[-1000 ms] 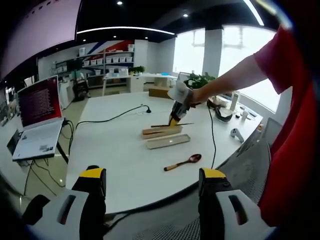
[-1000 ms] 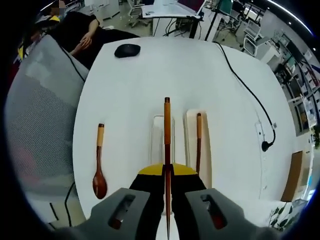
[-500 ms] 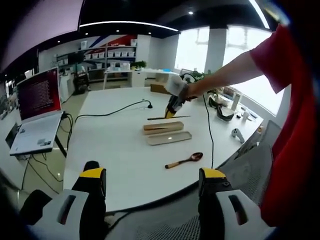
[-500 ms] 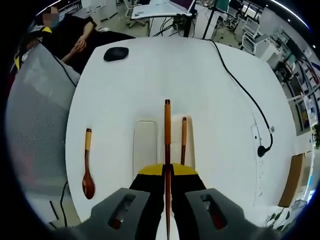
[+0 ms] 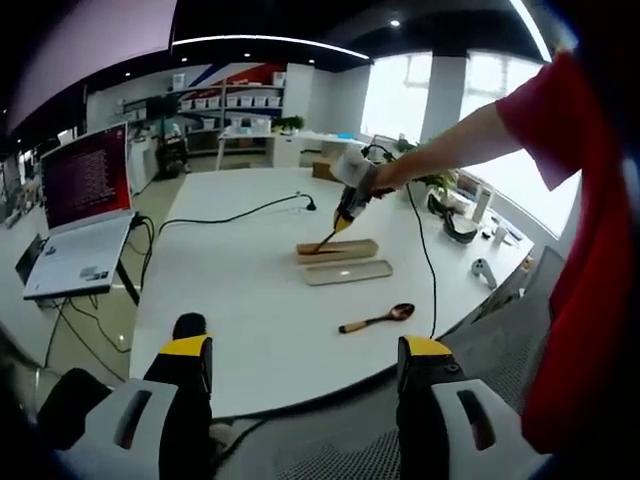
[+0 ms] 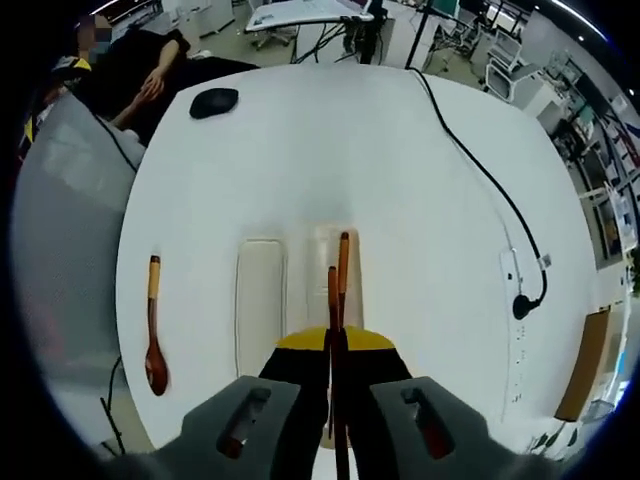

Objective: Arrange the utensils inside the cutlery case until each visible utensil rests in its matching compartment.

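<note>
Chopstick (image 6: 332,300) lowered over case (image 6: 330,270), spoon (image 6: 154,340) apart

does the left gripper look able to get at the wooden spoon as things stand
Probably yes: the left gripper is open and empty, and the wooden spoon lies alone on bare table ahead of it, apart from the case.

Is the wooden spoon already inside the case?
No, the wooden spoon lies on the white table, apart from the case.

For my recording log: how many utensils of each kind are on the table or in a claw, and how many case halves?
Chopsticks: 2, one held by the right claw, one in the case
Spoons: 1
Case halves: 2
Total: 5
</note>
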{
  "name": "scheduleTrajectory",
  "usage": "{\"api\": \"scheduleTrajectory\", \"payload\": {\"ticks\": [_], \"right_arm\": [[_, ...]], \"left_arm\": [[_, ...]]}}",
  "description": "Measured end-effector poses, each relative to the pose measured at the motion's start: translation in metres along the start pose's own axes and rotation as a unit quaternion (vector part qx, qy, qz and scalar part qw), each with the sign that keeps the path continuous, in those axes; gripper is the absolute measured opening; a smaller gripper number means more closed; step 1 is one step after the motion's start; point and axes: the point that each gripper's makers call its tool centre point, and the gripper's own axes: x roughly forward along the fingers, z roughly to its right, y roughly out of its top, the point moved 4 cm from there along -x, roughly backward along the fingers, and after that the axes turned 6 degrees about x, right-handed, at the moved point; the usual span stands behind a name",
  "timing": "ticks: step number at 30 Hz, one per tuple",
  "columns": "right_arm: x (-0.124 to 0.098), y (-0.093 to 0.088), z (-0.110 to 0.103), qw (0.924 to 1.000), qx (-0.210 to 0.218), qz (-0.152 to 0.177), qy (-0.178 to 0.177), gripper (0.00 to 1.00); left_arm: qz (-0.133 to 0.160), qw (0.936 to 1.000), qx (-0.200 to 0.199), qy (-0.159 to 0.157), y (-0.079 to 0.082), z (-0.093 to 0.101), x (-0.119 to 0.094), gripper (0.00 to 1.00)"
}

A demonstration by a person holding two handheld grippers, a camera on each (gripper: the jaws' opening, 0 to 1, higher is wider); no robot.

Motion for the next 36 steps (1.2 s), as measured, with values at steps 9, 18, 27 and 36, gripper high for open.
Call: {"api": "scheduleTrajectory", "payload": {"ticks": [9,18,27,36], "right_arm": [[0.013,-0.006,0.002,0.9999,0.015,-0.004,0.004,0.0],[0.02,-0.003,0.006,0.9998,0.019,0.001,0.008,0.0],[0.033,-0.003,0.005,0.9999,0.006,-0.011,0.01,0.0],[0.046,-0.012,0.005,0.9996,0.015,-0.021,0.014,0.0]], "left_arm": [[-0.006,1.0,-0.001,-0.001,-0.001,0.0,0.004,0.77],[-0.011,0.9999,-0.005,0.005,-0.005,-0.003,0.004,0.77],[-0.015,0.9998,-0.012,0.009,-0.008,-0.005,0.004,0.77],[-0.017,0.9996,-0.013,0.017,-0.01,-0.008,0.001,0.77]]}}
